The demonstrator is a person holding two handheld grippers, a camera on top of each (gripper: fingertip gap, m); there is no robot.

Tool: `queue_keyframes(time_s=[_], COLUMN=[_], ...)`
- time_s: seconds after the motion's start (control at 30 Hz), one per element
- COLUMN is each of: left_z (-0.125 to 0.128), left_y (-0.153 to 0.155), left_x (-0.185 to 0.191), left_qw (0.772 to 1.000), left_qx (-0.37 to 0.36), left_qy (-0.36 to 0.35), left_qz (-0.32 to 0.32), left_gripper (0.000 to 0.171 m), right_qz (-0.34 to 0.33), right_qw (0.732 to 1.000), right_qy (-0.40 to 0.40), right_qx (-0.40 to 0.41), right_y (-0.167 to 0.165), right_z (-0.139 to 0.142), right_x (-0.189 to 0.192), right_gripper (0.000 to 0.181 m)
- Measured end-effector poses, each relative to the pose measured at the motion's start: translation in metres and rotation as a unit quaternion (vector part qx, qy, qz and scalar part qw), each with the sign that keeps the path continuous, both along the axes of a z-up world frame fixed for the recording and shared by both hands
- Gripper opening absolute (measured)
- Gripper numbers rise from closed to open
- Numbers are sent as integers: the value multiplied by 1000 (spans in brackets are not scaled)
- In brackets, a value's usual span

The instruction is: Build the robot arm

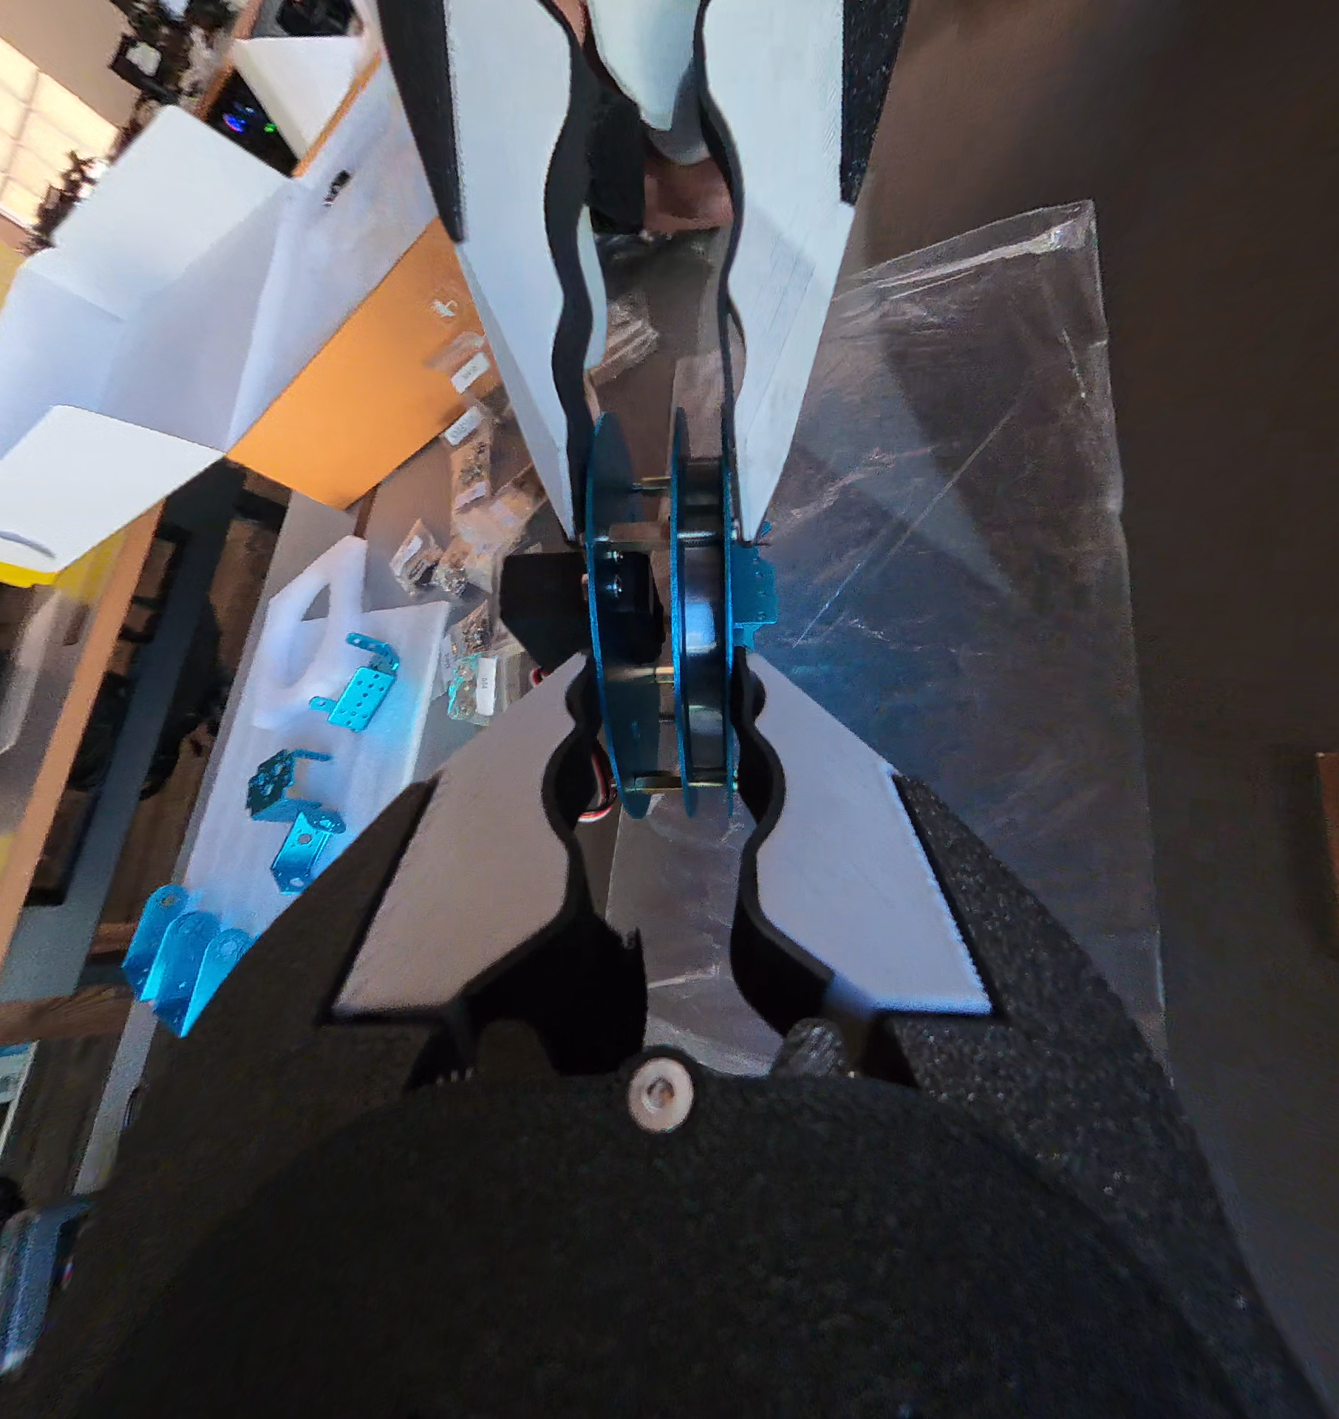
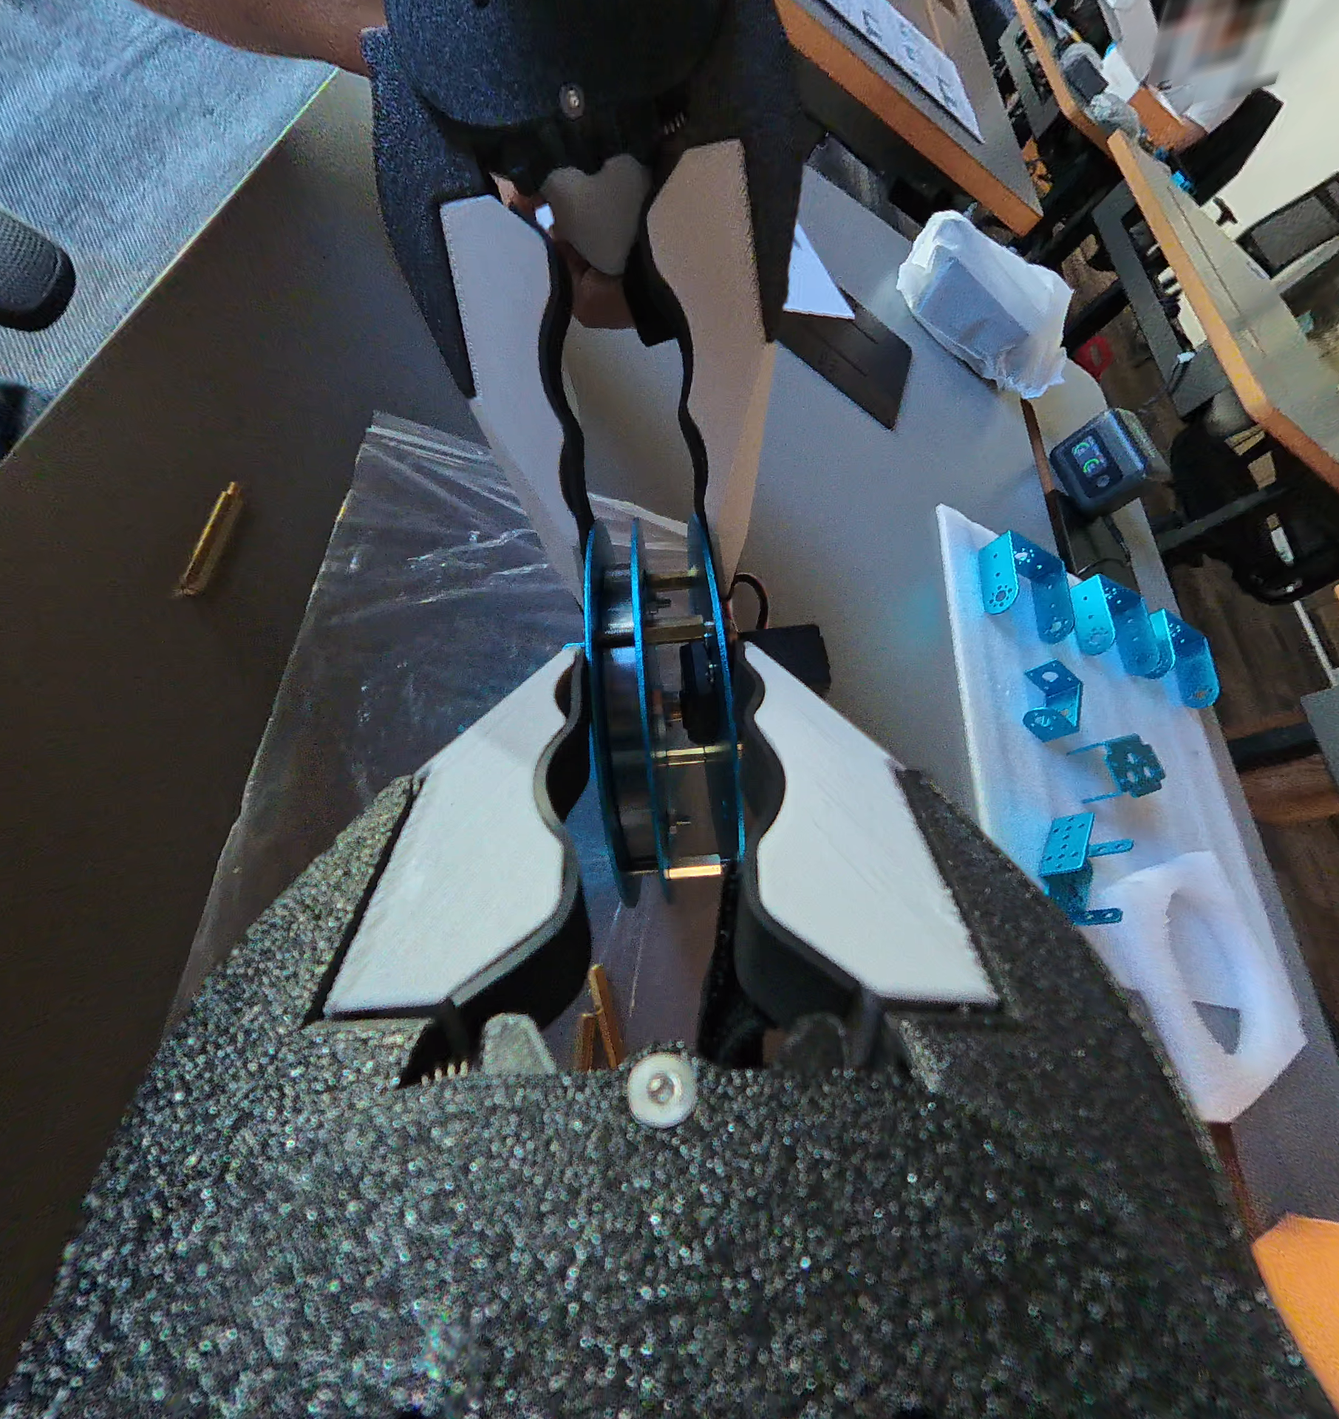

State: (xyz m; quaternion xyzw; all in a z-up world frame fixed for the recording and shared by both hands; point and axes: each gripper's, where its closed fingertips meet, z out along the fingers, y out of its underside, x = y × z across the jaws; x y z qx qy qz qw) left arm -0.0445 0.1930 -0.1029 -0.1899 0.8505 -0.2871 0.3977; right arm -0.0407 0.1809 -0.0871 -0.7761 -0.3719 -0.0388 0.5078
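A stack of round blue metal plates (image 1: 636,614) joined by brass standoffs, with a black servo and red and white wires inside, is held edge-on above a clear plastic bag (image 1: 958,537). My left gripper (image 1: 662,676) is shut on its near edge. My right gripper (image 1: 662,530) comes in from the top of the left wrist view and clamps the far edge. In the right wrist view the same plate stack (image 2: 651,706) sits between my right gripper (image 2: 662,668) and my left gripper (image 2: 651,564), whose handle a hand holds.
A white foam tray (image 2: 981,691) carries several blue brackets (image 2: 1096,614); it also shows in the left wrist view (image 1: 398,737). A loose brass standoff (image 2: 209,537) lies on the table. Two more standoffs (image 2: 597,1021) lie under my right gripper. Small bags of screws (image 1: 459,553), white boxes (image 1: 152,307) and a wrapped package (image 2: 981,299) stand farther off. The grippers are tip to tip, or close to it.
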Motion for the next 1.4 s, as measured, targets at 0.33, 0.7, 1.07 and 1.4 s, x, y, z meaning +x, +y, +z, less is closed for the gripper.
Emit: queue_keyframes(time_s=[0.33,0.7,1.07,1.4], left_z=[6,5,4,2], left_y=[-3,7,15,25], left_x=[7,6,6,8], left_qw=[997,996,994,992], left_qx=[-19,-38,-44,-86], left_qy=[52,57,77,86], left_qz=[-51,-51,-58,-36], left_gripper=[30,31,32,32], right_qz=[-30,-30,-55,-48], right_qw=[999,998,995,995], right_qy=[32,48,68,84], right_qx=[15,7,-44,-38], right_y=[-3,6,-10,2], right_z=[0,3,-14,-18], right_x=[8,7,31,34], right_gripper=[29,33,52,30])
